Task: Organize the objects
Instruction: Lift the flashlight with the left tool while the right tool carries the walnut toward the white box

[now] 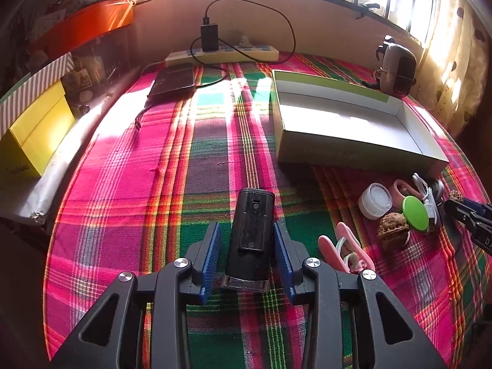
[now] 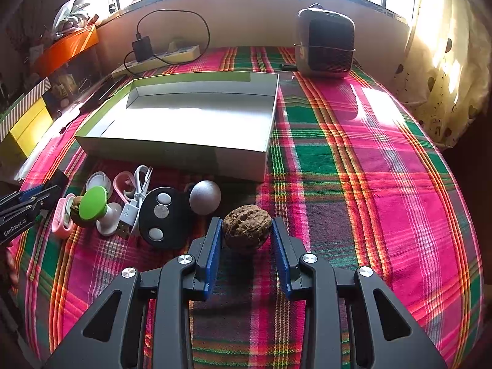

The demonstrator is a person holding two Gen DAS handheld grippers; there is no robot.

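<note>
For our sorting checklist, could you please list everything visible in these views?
box: 1, white with green rim, open, mid-cloth
stand: 1, green-topped white, beside cable
walnut: 2, brown, one gripped, one beside stand
device: 1, black, between left gripper's fingers
ball: 1, silver, before box
remote: 1, black, beside ball
USB cable: 1, white, beside remote
jar: 1, white, near box corner
pink clips: at least 2, among clutter
heater: 1, grey, back of table
power strip: 1, cream, by wall
cloth: 1, pink-green plaid, covering table
left gripper: 1, black, blue pads, open
right gripper: 1, same, shut on walnut
</note>
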